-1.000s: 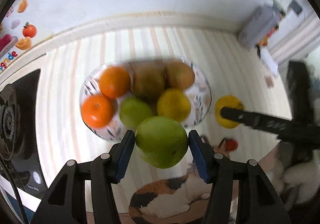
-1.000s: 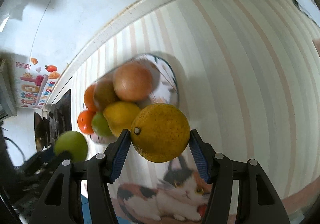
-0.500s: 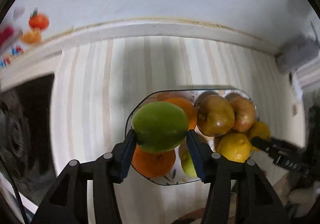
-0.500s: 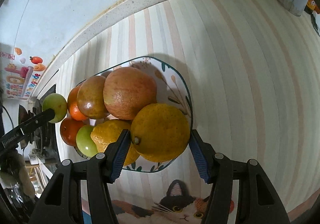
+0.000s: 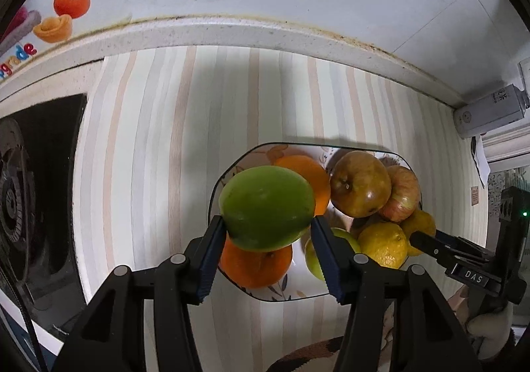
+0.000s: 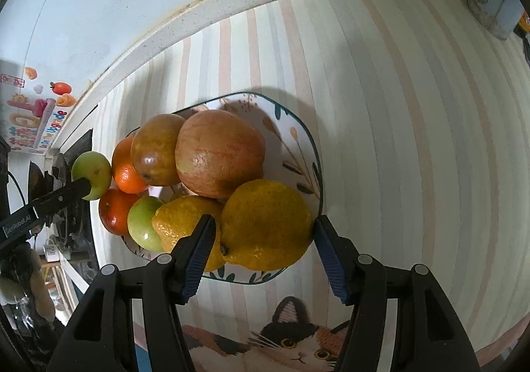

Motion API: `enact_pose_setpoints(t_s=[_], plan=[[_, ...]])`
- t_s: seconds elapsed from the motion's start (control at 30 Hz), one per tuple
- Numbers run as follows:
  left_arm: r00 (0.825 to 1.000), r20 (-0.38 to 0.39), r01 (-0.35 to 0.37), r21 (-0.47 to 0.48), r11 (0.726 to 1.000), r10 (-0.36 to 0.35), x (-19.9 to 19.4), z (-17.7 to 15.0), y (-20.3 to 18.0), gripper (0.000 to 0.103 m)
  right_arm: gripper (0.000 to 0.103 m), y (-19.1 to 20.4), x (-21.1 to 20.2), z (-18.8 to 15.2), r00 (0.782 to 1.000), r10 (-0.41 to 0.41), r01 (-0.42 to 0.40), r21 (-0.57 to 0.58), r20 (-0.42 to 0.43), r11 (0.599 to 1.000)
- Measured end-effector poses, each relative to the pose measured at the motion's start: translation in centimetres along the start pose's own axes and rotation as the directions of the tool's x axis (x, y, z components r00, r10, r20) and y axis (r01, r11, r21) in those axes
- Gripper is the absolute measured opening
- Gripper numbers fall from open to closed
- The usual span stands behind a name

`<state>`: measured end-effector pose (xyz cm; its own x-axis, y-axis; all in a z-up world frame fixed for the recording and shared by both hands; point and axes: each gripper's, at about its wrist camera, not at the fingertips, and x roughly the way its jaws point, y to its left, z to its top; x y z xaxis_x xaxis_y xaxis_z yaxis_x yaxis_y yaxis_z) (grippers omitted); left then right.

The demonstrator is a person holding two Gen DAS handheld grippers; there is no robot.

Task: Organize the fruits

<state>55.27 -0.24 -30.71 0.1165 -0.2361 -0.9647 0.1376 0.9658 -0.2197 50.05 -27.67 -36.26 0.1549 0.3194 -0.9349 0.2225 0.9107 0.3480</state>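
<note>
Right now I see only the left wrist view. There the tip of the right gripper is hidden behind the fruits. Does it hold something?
Observer: Yes. The right gripper is shut on a big rough-skinned yellow citrus fruit, over the near part of the flower-patterned ceramic plate.
Operator: Is there free place on the plate?
Observer: In the right wrist view, bare plate shows only along its right side, beside the large red-streaked apple.
</note>
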Motion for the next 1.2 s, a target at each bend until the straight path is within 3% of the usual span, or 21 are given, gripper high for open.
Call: enact_pose_setpoints(t_s=[0.13, 0.3, 0.47, 0.53, 0.67, 0.7, 0.77, 0.83, 1.03, 1.2], plan=[[1.0, 0.004, -0.028, 0.004, 1.0, 0.028, -0.6, -0.2, -0.2, 0.051, 0.083, 0.2, -0.5, 0.1, 1.0, -0.006, 0.005, 0.008, 0.011, 1.0], [0.999, 0.024, -0.049, 0.002, 0.999, 0.049, -1.5, -0.9, 0.0, 0.051, 0.085, 0.9, -1.6, -0.2, 1.0, -0.013, 0.014, -0.002, 0.026, 1.0], [0.999, 0.031, -0.02, -0.051, 0.999, 0.021, -2.3, -2.0, 1.1, 0.051, 0.086, 1.8, -2.7, -1.0, 0.999, -0.017, 0.018, -0.022, 0.039, 1.0], [0.999, 0.037, -0.026, -0.061, 0.998, 0.028, -2.7, -2.4, 1.4, 0.051, 0.095, 2.1, -3.2, -1.2, 0.998, -0.042, 0.044, -0.036, 0.054, 0.998], [0.996, 0.06, -0.06, -0.11, 0.992, 0.067, -3.4, -3.4, 2.0, 0.052, 0.096, 3.0, -4.7, -1.8, 0.988, -0.112, 0.118, -0.049, 0.11, 0.992], [0.995, 0.068, -0.067, -0.114, 0.991, 0.075, -3.6, -3.8, 1.9, 0.053, 0.096, 3.3, -5.1, -2.1, 0.984, -0.124, 0.132, -0.057, 0.127, 0.99], [0.993, 0.08, -0.083, -0.112, 0.99, 0.092, -4.0, -4.6, 1.5, 0.081, 0.096, 4.1, -6.2, -2.9, 0.977, -0.145, 0.158, -0.073, 0.157, 0.985], [0.99, 0.1, -0.09, -0.108, 0.99, 0.101, -4.8, -5.6, 0.9, 0.09, 0.097, 5.0, -7.4, -4.0, 0.969, -0.16, 0.179, -0.087, 0.19, 0.98], [0.974, 0.191, -0.109, -0.085, 0.99, 0.124, -8.4, -8.2, -1.2, 0.097, 0.097, 6.2, -9.8, -6.5, 0.96, -0.154, 0.173, -0.064, 0.233, 0.983], [0.964, 0.219, -0.132, -0.101, 0.986, 0.151, -9.2, -4.8, -0.7, 0.097, 0.097, 5.3, -7.9, -3.5, 0.967, -0.13, 0.135, -0.007, 0.22, 0.991]])
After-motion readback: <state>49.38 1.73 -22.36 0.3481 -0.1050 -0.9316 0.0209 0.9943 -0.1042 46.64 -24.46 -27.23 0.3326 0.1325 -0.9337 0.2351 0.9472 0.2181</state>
